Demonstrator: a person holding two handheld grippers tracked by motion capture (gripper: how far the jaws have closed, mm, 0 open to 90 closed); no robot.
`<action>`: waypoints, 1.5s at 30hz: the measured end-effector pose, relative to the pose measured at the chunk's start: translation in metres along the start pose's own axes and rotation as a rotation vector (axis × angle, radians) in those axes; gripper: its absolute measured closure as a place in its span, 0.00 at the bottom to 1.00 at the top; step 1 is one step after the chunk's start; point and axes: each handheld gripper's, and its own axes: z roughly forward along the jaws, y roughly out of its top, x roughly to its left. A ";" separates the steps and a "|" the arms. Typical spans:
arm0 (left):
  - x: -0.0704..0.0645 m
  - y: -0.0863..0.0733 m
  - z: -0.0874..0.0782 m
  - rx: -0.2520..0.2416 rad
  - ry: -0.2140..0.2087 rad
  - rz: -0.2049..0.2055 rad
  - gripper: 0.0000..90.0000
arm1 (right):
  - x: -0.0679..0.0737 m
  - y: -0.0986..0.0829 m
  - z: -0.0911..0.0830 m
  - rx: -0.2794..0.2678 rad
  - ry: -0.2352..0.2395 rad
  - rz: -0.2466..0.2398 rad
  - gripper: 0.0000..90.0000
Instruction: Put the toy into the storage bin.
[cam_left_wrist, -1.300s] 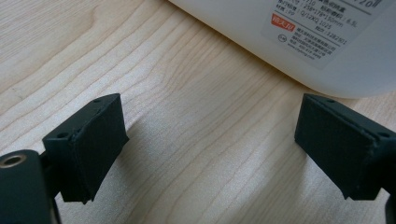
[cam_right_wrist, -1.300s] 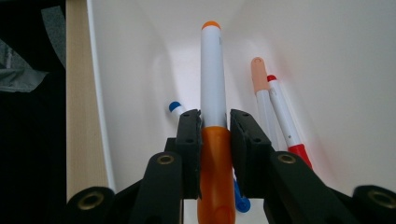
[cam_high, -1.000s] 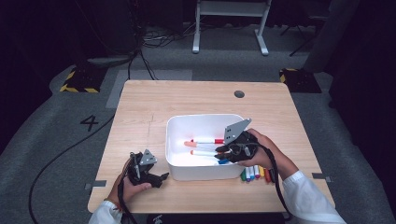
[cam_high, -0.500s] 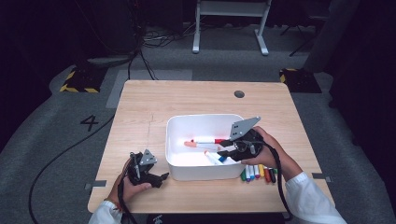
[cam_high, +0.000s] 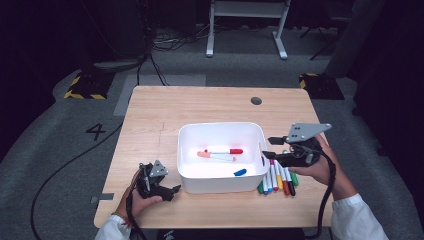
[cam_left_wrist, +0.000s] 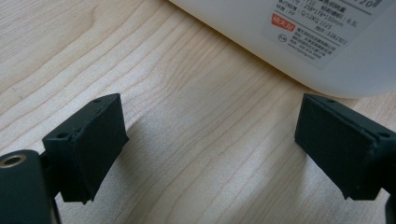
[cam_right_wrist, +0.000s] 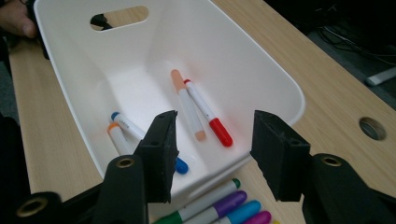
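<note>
Wooden table carries everything, with a "4" marked on the floor off its left edge. At the near left, the left gripper rests on the wood, jaws spread and empty, just beside the white bin; a label with a red logo and small print sits on the bin's wall. Inside lie a red-capped marker, a peach one, a blue-capped one and an orange-capped one. More markers lie just right of the bin. Above them the right gripper hangs released, jaws apart, empty.
</note>
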 end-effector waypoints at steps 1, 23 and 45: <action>0.000 0.000 0.000 0.000 0.000 0.000 0.10 | -0.001 -0.004 -0.005 -0.002 -0.019 0.014 0.56; 0.000 0.000 0.000 0.000 -0.002 0.001 0.10 | -0.016 -0.135 0.000 0.151 -0.191 0.228 0.48; 0.000 0.000 0.000 0.000 -0.003 0.003 0.10 | -0.034 -0.185 0.021 0.228 -0.207 0.395 0.51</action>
